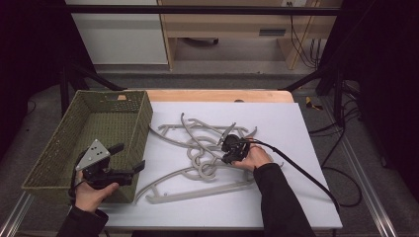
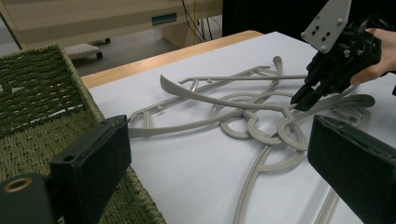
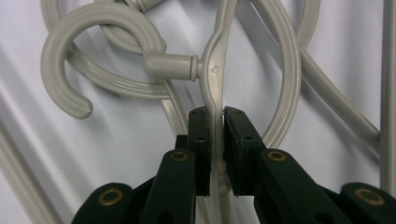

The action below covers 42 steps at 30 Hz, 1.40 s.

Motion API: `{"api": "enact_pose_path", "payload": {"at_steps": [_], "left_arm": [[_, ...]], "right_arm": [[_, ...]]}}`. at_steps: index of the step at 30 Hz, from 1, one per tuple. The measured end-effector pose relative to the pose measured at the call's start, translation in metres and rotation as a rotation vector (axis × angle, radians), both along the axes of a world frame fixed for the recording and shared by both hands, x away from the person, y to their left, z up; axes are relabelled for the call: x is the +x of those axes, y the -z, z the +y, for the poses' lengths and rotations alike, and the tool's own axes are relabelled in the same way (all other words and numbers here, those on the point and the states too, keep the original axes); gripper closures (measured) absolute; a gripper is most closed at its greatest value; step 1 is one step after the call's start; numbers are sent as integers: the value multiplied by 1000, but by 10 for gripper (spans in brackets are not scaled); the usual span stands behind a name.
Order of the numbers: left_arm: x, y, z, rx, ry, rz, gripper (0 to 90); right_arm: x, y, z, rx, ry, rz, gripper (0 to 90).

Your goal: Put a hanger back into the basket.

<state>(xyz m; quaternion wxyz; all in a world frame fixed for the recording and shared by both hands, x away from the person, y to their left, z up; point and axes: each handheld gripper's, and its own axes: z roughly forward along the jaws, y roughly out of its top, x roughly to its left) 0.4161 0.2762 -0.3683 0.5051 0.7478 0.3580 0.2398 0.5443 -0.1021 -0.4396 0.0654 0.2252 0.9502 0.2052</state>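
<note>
Several grey plastic hangers [image 1: 197, 148] lie tangled on the white mat [image 1: 276, 123]. My right gripper [image 1: 226, 154] is in the middle of the pile. In the right gripper view, the right gripper [image 3: 217, 126] is shut on a hanger's arm [image 3: 212, 74], just below its hook [image 3: 60, 56]. The left gripper view shows the same hanger [image 2: 219, 100] reaching left from the right gripper [image 2: 301, 100]. My left gripper [image 1: 129, 156] hovers open by the front right wall of the green woven basket [image 1: 106, 106], jaws pointing toward the hangers. Its black jaws stand wide apart with nothing between them [image 2: 219, 154].
The basket [image 2: 37, 93] takes up the table's left side and looks empty inside. A long hanger [image 1: 197, 190] lies nearest the front edge. A cable [image 1: 306, 175] trails right from the right gripper. Bare mat lies to the right of the pile.
</note>
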Motion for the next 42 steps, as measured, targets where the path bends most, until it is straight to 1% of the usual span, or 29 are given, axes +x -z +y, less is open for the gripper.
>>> {"api": "enact_pose_path", "payload": {"at_steps": [1,2,3,5,9,12,13,14,18,20,21,23,24,27,30,31,32,35,36,37,38,39,42], "left_arm": [[0,0,0,0,1,0,58],[0,0,0,-1,0,1,58],[0,0,0,-1,0,2,58],[0,0,0,0,0,3,58],[0,0,0,0,1,3,58],[0,0,-1,0,1,3,58],[0,0,-1,1,1,2,59],[0,0,-1,1,1,2,59],[0,0,-1,0,1,1,60],[0,0,-1,3,2,-2,60],[0,0,-1,3,2,-2,60],[0,0,-1,2,2,-3,61],[0,0,-1,2,2,-3,61],[-1,-1,-1,2,1,-4,61],[-1,-1,0,3,2,-7,61],[-1,-1,0,3,2,-7,61],[-1,-1,0,3,2,-7,61],[-1,-1,0,3,1,-8,61],[-2,-2,0,0,0,-8,62],[-2,-2,-1,0,1,-9,62],[-2,-2,-1,0,1,-10,62],[-2,-2,-1,2,2,-11,62],[-3,-3,-1,3,2,-13,61]], "right_arm": [[0,1,1,-3,9,3,799],[0,2,1,-7,5,2,794],[0,3,2,-12,4,-7,783],[1,5,2,-6,4,-16,783],[2,6,2,-11,6,-13,786],[3,8,3,-30,16,-10,801],[2,9,4,-46,19,-4,809],[2,10,4,-42,18,-10,810],[3,8,2,-37,6,-9,821],[2,5,1,-30,11,1,823],[3,4,-1,-15,-1,-11,824],[2,3,-1,-6,9,-7,824],[1,-1,-3,12,15,-6,825],[1,-4,-5,20,7,-7,826],[-1,-12,-8,53,18,2,827],[-1,-12,-8,53,18,2,827],[-2,-16,-10,61,23,8,827],[-4,-20,-12,67,21,5,827],[-5,-23,-13,72,24,4,828],[-7,-27,-15,80,14,-4,828],[-10,-33,-17,96,16,-4,828],[-12,-35,-17,104,24,-2,828],[-17,-46,-23,122,11,-7,828]]}}
